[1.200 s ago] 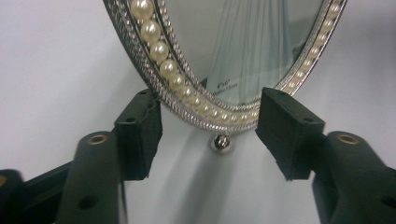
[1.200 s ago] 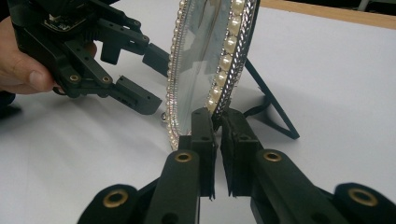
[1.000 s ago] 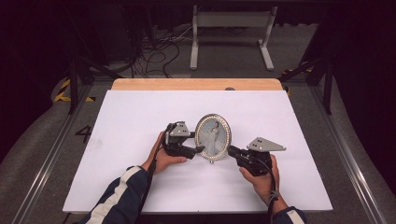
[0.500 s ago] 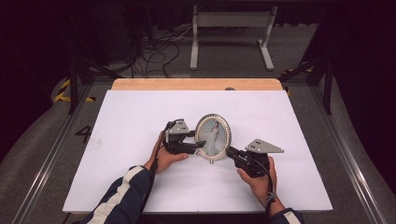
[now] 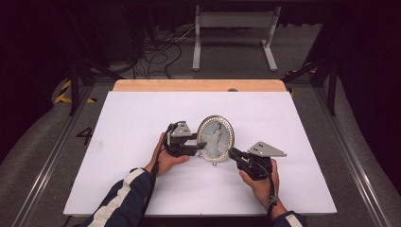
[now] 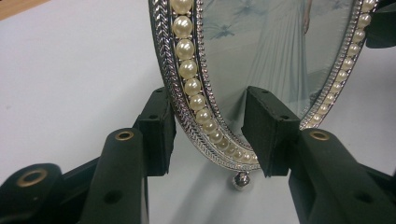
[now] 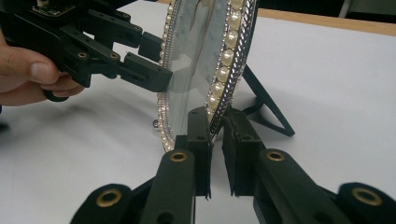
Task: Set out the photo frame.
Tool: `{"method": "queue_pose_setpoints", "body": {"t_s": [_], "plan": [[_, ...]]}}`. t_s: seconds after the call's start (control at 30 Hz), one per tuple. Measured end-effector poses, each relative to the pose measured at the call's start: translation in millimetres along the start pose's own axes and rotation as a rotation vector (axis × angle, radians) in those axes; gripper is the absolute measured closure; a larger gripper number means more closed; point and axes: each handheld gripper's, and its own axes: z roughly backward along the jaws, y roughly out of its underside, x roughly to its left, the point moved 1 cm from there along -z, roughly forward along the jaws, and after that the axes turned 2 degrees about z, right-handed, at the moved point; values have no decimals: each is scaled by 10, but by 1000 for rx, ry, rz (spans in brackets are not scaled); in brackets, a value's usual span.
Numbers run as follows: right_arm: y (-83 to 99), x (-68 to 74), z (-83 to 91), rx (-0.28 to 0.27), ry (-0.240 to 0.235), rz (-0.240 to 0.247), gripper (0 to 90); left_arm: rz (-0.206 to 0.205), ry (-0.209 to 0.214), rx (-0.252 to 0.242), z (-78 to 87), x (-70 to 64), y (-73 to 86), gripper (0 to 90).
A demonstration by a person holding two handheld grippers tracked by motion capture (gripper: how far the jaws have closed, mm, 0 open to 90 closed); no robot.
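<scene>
Both grippers are at the oval photo frame (image 5: 215, 138), which stands upright near the middle of the white table (image 5: 142, 113). Left gripper (image 5: 202, 145) comes in from the frame's left side; in the left gripper view its jaws straddle the lower pearl rim (image 6: 196, 88), one pad behind and one in front of the glass, spread with a gap on each side, not clamped. Right gripper (image 5: 231, 153) meets the frame's lower right edge; in the right gripper view its jaws are pressed nearly together, pinching the pearl-and-silver rim (image 7: 223, 70) between the pads. Frame's black back stand (image 7: 266, 105) is propped on the table behind. A small silver ball foot (image 6: 241, 180) sits at the frame's bottom, just above or on the surface; I cannot tell which.
</scene>
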Motion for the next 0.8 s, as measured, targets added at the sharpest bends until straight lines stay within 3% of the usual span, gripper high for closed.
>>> {"method": "queue_pose_setpoints", "body": {"t_s": [0.4, 0.8], "plan": [[-5, -16, -33, -9, 6, -5, 805, -25, -20, 24, 43, -12, 21, 582], [-29, -90, -70, -19, -9, -45, 799, -46, -22, 38, 75, -35, 39, 589]]}}
